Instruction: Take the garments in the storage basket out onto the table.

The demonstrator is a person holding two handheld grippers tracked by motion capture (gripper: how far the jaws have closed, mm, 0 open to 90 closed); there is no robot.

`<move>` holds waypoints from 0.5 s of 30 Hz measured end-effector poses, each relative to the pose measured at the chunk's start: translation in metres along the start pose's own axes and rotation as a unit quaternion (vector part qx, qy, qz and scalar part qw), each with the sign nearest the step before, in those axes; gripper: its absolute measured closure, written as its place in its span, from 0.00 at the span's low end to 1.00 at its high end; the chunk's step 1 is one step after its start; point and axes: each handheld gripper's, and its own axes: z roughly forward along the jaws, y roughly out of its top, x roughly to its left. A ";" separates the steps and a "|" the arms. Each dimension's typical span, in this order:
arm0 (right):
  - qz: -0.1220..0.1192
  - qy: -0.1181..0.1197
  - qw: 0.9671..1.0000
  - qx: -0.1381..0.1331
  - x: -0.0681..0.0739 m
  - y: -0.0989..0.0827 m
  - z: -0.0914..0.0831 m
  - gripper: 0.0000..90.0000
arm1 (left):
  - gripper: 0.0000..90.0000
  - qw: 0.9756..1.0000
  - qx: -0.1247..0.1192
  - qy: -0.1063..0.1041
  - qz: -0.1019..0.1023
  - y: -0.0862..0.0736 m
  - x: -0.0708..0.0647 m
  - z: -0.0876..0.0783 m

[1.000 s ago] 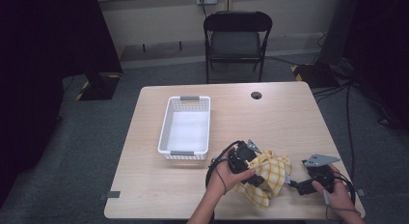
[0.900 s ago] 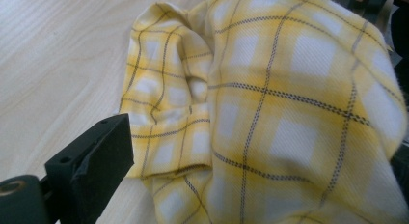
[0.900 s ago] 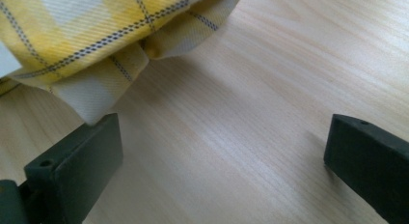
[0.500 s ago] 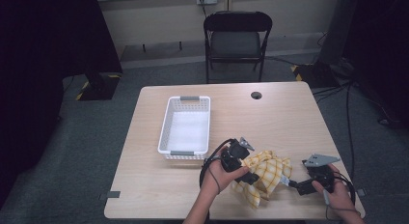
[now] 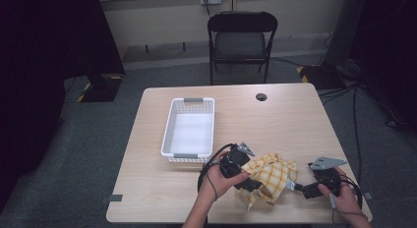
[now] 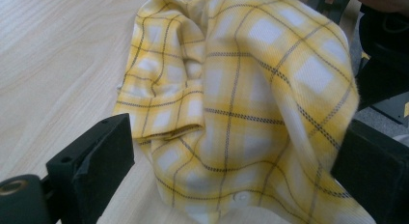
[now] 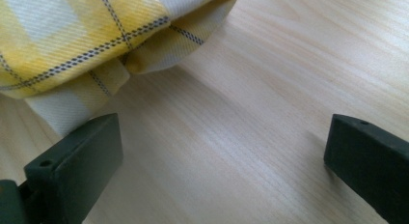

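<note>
**Yellow plaid cloth bunched between two spread grippers**

Yellow plaid cloth (image 5: pixel 270 176) lies crumpled on the wooden table (image 5: pixel 295 125), near the person's edge, just off the white basket's (image 5: pixel 189 127) near right corner. Basket is the landmark: cloth sits apart from it, not touching. In the left gripper view the cloth (image 6: pixel 241 103) heaps up in folds, a small white button visible low on it, fabric running between the two black jaws. Left gripper (image 5: pixel 247 178) is at the cloth's basket-side edge, jaws spread wide, cloth between them, not clamped; far jaw brushes the fabric. Left hand (image 5: pixel 223 181) wraps the gripper body, cable looping toward the basket. Right gripper (image 5: pixel 295 186) sits on the cloth's far side from the basket, jaws wide, bare wood between them in the right gripper view; cloth hem (image 7: pixel 96 50) hangs just above its left jaw, contact unclear. Right hand (image 5: pixel 339 193) holds it at the table edge. Beyond the basket: a table grommet hole (image 5: pixel 261 97), then a black folding chair (image 5: pixel 242 41).
</note>
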 end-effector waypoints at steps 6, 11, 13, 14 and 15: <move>0.000 0.000 1.000 0.000 0.000 0.000 0.000 0.00 | 0.06 1.000 0.001 0.005 0.000 -0.010 0.003 -0.005; 0.000 0.000 1.000 0.000 0.000 0.000 0.000 0.00 | 0.06 1.000 -0.010 0.012 -0.011 -0.018 0.008 -0.013; 0.000 0.000 1.000 0.000 0.000 0.000 0.000 0.00 | 0.05 1.000 -0.014 0.011 -0.010 -0.020 0.009 -0.016; 0.000 0.000 1.000 0.000 0.000 0.000 0.000 0.00 | 0.05 1.000 -0.016 0.011 -0.011 -0.020 0.009 -0.017; 0.000 0.000 1.000 0.000 0.000 0.000 0.000 0.00 | 0.05 1.000 -0.017 0.011 -0.009 -0.020 0.009 -0.018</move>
